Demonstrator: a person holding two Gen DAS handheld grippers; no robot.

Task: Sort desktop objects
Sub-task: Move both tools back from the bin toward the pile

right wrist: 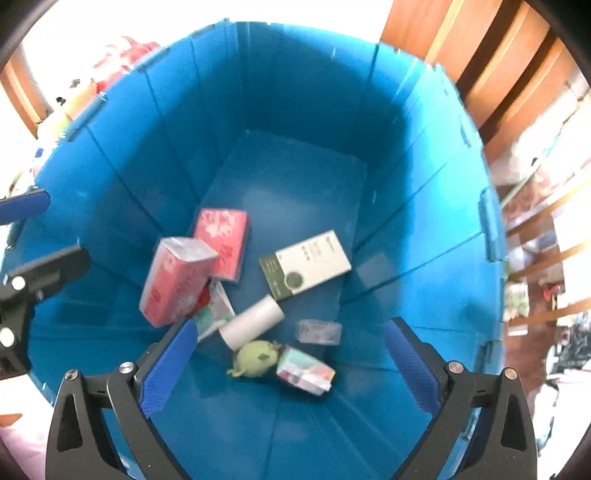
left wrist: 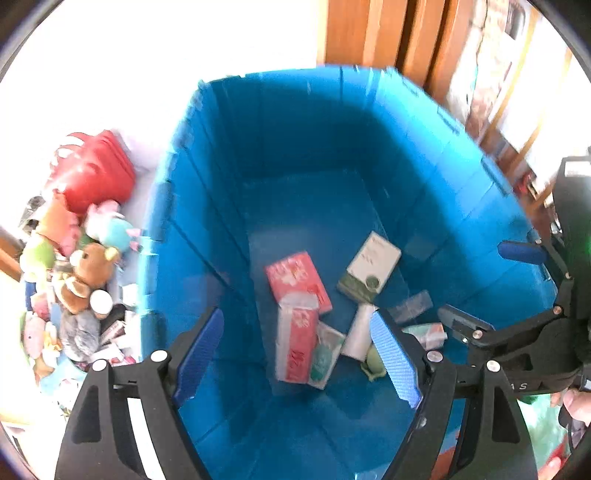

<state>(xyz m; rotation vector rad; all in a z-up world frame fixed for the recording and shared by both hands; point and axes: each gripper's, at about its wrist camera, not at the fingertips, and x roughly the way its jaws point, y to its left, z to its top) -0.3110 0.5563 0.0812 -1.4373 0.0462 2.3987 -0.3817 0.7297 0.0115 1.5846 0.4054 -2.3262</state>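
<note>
A deep blue bin (left wrist: pixel 207 184) (right wrist: pixel 424 184) fills both views. On its floor lie two red tissue packs (left wrist: pixel 297 277) (right wrist: pixel 177 280), a white and green box (left wrist: pixel 371 266) (right wrist: pixel 306 264), a white roll (left wrist: pixel 358 328) (right wrist: pixel 253 323), a small green plush (right wrist: pixel 256 358), a clear plastic case (right wrist: pixel 319 331) and a small pastel box (right wrist: pixel 304 369). My left gripper (left wrist: pixel 295 354) is open and empty above the bin's near side. My right gripper (right wrist: pixel 291 365) is open and empty above the bin, and it shows at the right of the left wrist view (left wrist: pixel 491 288).
Left of the bin lies a pile of plush toys (left wrist: pixel 85 266) and a red basket (left wrist: pixel 94 170) on a white surface. Wooden furniture (left wrist: pixel 388 33) stands behind the bin. Shelves with clutter (right wrist: pixel 543 258) stand at the right.
</note>
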